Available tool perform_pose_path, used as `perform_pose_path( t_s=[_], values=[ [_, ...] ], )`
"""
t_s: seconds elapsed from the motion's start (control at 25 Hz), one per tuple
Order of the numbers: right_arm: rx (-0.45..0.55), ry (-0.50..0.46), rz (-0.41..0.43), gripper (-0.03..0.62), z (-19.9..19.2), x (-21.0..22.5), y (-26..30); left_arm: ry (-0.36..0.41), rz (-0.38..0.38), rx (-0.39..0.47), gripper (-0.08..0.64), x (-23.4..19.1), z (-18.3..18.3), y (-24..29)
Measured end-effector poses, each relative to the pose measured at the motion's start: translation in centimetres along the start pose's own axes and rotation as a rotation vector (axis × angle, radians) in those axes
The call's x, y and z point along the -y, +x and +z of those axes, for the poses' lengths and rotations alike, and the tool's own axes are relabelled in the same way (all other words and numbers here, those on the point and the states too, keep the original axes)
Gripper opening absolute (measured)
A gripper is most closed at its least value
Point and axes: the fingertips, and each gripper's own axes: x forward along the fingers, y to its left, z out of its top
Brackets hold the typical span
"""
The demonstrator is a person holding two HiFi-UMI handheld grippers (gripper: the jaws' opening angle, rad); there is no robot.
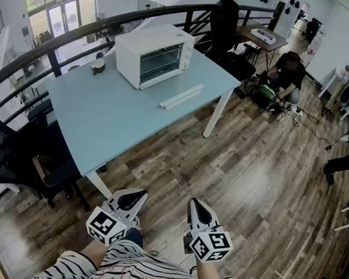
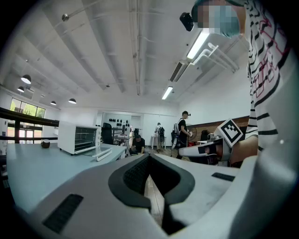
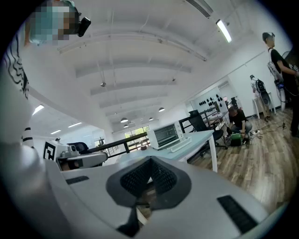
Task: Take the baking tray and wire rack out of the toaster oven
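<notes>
The light-blue desk (image 1: 106, 127) takes up the left half of my head view, and I am standing on the wooden floor off its near corner, not yet within reach of anything on it.

The white toaster oven (image 1: 152, 55) sits at the far end of the desk, close to the edge that runs along the railing. Its glass door looks shut and faces the open long edge on my side. Through the glass I can make out horizontal bars, which I take for the wire rack. I cannot pick out the baking tray from here, and I judge both to be inside.

The 2 grippers are held low in front of me, pointing roughly level. The left gripper (image 1: 140, 195) has its jaws pressed together on nothing, and the right gripper (image 1: 194, 203) is the same, closed and empty.

The oven lies ahead and to the left of both sets of jaws, well apart from them. The left gripper is slightly the nearer. The oven's long axis runs along the desk, so I expect to walk up the open edge and meet the door square on.

A long white bar (image 1: 181, 96) lies just in front of the door, parallel to it. A small dark round thing (image 1: 98, 65) sits beside the oven's far side.
</notes>
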Motion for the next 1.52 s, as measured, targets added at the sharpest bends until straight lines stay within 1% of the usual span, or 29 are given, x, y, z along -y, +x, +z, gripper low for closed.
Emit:
perform_pose_path(
  t_s=[0.2, 0.32, 0.48, 0.6, 0.64, 0.72, 0.76, 0.84, 0.88, 0.96, 1.08, 1.2, 1.32, 1.4, 1.52],
  values=[
    [0.019, -0.024, -0.003, 0.019, 0.9, 1.5, 2.1, 0.008, -0.008, 0.008, 0.023, -1.8, -0.4, 2.5],
    [0.043, -0.011, -0.013, 0.020, 1.6, 3.2, 3.8, -0.029, 0.010, -0.007, 0.025, -4.0, -1.0, 5.0],
    [0.033, 0.007, -0.010, 0.021, 2.7, 4.6, 6.9, -0.100, -0.005, -0.006, 0.026, -7.1, -0.7, 8.3],
    [0.033, 0.017, -0.024, 0.023, 4.0, 5.9, 9.8, -0.111, -0.018, -0.002, 0.029, -9.7, 0.1, 10.6],
    [0.036, 0.019, -0.031, 0.023, 4.5, 6.4, 10.8, -0.112, -0.022, -0.001, 0.042, -10.7, 0.3, 11.4],
    [0.039, 0.018, -0.042, 0.025, 5.2, 7.3, 13.0, -0.116, -0.029, -0.001, 0.147, -12.7, 0.5, 12.8],
    [0.038, 0.015, -0.048, 0.025, 5.3, 7.8, 14.1, -0.117, -0.032, -0.003, 0.160, -13.7, 0.6, 13.4],
    [0.036, 0.018, -0.061, 0.029, 5.7, 8.7, 16.2, -0.115, -0.036, -0.007, 0.160, -15.7, 0.6, 14.6],
    [0.035, 0.024, -0.067, 0.045, 5.9, 9.2, 17.1, -0.113, -0.038, -0.009, 0.160, -16.6, 0.7, 15.2],
    [0.034, 0.041, -0.078, 0.162, 6.2, 10.4, 18.8, -0.116, -0.045, -0.011, 0.160, -18.2, 1.0, 16.3],
    [0.035, 0.065, -0.100, 0.164, 6.3, 12.1, 20.8, -0.115, -0.053, -0.018, 0.160, -20.2, 1.0, 17.8],
    [0.029, 0.095, -0.113, 0.164, 6.5, 13.6, 22.9, -0.104, -0.041, -0.040, 0.160, -22.1, 0.7, 19.3],
    [0.012, 0.102, -0.104, 0.164, 6.8, 15.5, 24.9, -0.115, -0.022, -0.055, 0.160, -23.1, 0.1, 21.0],
    [0.006, 0.110, -0.083, 0.164, 7.3, 17.0, 26.4, -0.124, 0.004, -0.063, 0.160, -23.9, -0.3, 22.5],
    [-0.014, 0.103, -0.035, 0.164, 8.0, 19.3, 29.0, -0.138, 0.065, -0.059, 0.160, -25.4, -0.4, 24.8]
  ],
)
